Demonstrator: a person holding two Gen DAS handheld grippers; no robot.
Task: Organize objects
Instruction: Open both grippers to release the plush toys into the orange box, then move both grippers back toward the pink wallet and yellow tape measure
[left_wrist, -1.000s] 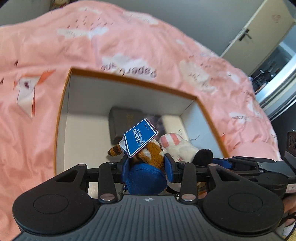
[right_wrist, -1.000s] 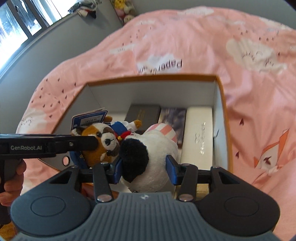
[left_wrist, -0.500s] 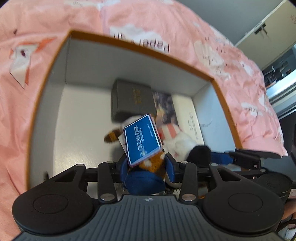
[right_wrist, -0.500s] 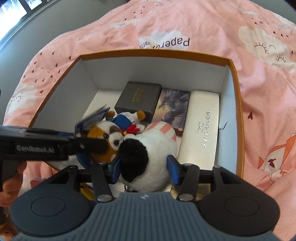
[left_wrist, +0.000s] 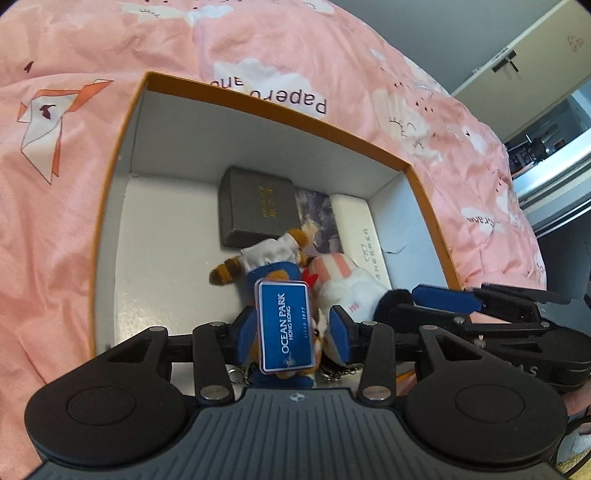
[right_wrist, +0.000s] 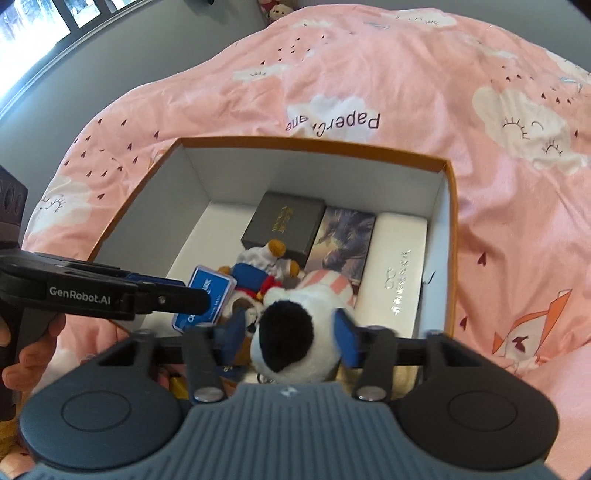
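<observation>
Pink cotton: a duvet (right_wrist: 388, 66) printed with white clouds and origami cranes covered the bed, rumpled into a mound at the far side.
Room: grey wall behind; a window strip (right_wrist: 33, 26) far left in the right view; a cream door (left_wrist: 517, 70) far right in the left view.
Box (right_wrist: 448, 221): orange-rimmed, white inside, resting on the duvet.
Box contents: a dark grey case (right_wrist: 284, 223), a picture card (right_wrist: 343, 240) and a white case (right_wrist: 399, 269) side by side along the far wall.
Left tool (left_wrist: 291, 332): pinching the brown plush animal (left_wrist: 273, 266) with its blue Ocean Park tag (left_wrist: 286, 328), low in the box's near part.
Right tool (right_wrist: 291, 328): jaws just closed further, pressing a white plush (right_wrist: 295, 332) with a black patch, touching the brown plush's right.
Hand (right_wrist: 33, 358): gripping the left tool's handle.
</observation>
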